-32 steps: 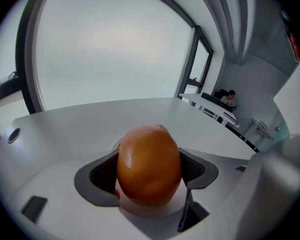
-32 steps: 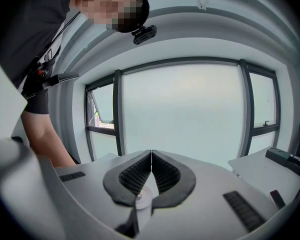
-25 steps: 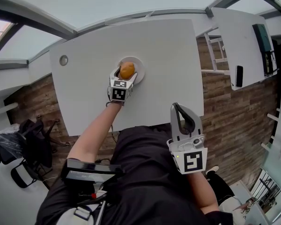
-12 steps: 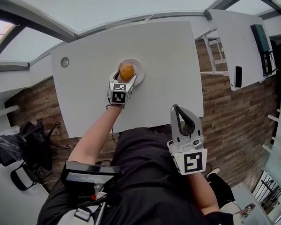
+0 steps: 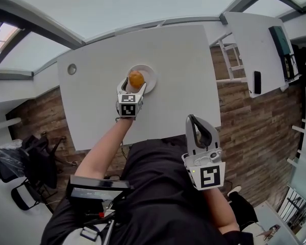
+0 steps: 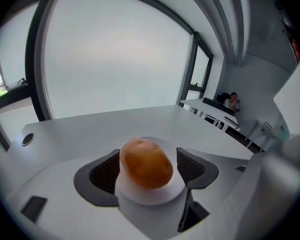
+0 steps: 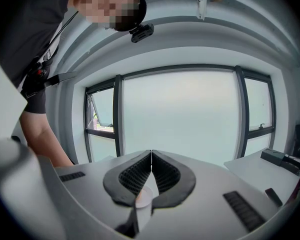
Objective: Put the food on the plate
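Observation:
An orange-brown potato (image 5: 136,79) (image 6: 146,163) lies on a small white plate (image 5: 149,73) (image 6: 149,196) on the white table (image 5: 183,60). My left gripper (image 5: 133,86) reaches over the plate's near edge. It is open, its dark pads (image 6: 106,171) standing on either side of the potato with narrow gaps. My right gripper (image 5: 195,120) (image 7: 151,156) is shut and empty, held off the table's near edge by the person's torso.
A round cable hole (image 5: 72,69) sits in the table's left part. A second white table (image 5: 255,40) at the right carries a phone (image 5: 257,82) and a dark device (image 5: 280,42). Black chairs (image 5: 20,162) stand on the wooden floor at the left.
My left gripper has drawn back a little toward the person while the potato stays on the plate. The right gripper has not moved.

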